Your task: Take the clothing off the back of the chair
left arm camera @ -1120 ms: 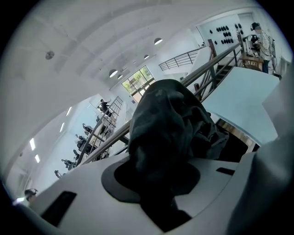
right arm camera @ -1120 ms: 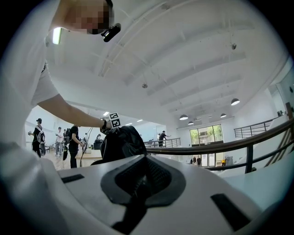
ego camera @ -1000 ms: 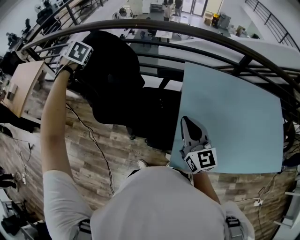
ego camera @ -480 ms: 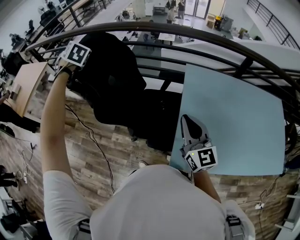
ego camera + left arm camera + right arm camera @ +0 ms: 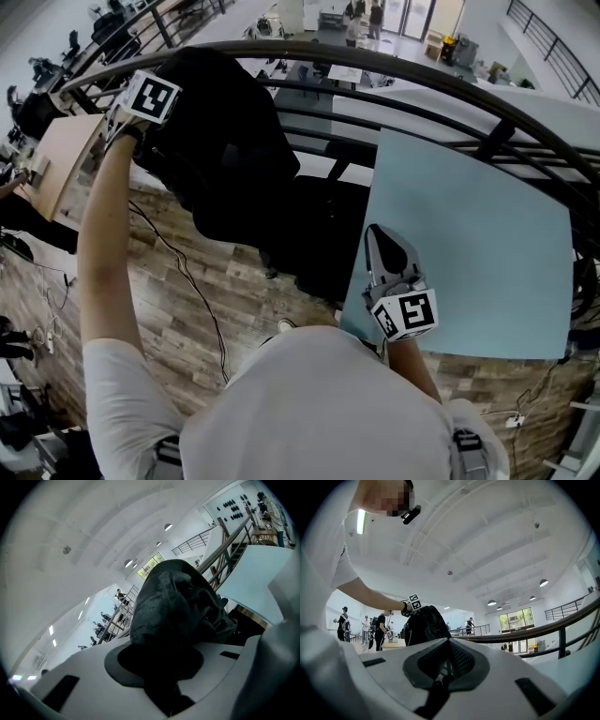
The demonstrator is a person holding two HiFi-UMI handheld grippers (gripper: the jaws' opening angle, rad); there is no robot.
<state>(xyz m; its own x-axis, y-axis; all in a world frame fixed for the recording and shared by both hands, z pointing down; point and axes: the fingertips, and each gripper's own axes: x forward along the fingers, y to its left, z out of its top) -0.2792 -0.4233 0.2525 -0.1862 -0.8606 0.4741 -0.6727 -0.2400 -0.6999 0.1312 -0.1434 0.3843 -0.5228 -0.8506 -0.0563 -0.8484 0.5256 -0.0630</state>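
Arm (image 5: 98,244) outstretched, left gripper (image 5: 159,667) clamps black clothing (image 5: 230,141).

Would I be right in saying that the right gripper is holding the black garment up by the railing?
Not quite. The left gripper is the one shut on the black garment up by the railing, as the left gripper view shows. The right gripper is shut on nothing.
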